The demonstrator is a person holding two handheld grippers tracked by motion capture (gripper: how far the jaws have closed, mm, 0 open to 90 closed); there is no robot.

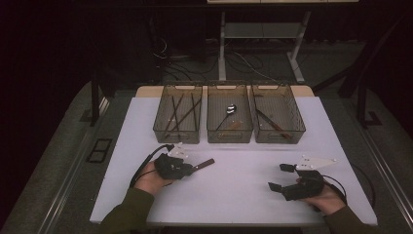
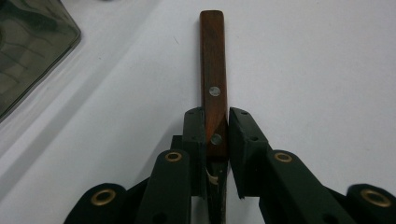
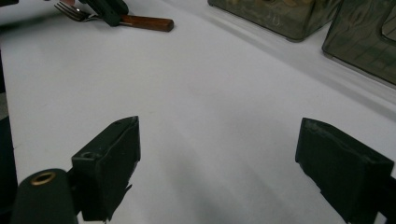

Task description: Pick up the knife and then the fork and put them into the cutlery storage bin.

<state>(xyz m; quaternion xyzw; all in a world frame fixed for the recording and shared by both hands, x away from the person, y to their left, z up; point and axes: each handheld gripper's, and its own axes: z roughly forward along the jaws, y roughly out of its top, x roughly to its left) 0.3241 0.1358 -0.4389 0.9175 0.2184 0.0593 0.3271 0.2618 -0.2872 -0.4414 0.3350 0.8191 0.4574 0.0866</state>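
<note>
Left gripper [image 2: 216,126] clamped low on the wooden handle of a fork [image 2: 213,79] lying on the table [image 1: 234,195], right gripper [image 3: 233,158] wide and empty: likely to pivot or slip if lifted toward the bins [image 1: 229,134].

Ahead of my grippers I see three smoky translucent plastic bins [image 1: 229,132] in a row on the white tabletop [image 1: 234,195] (cutlery lies inside).

White table [image 1: 243,195] with three mesh bins [image 1: 229,119] and a fork [image 3: 135,21]
</note>
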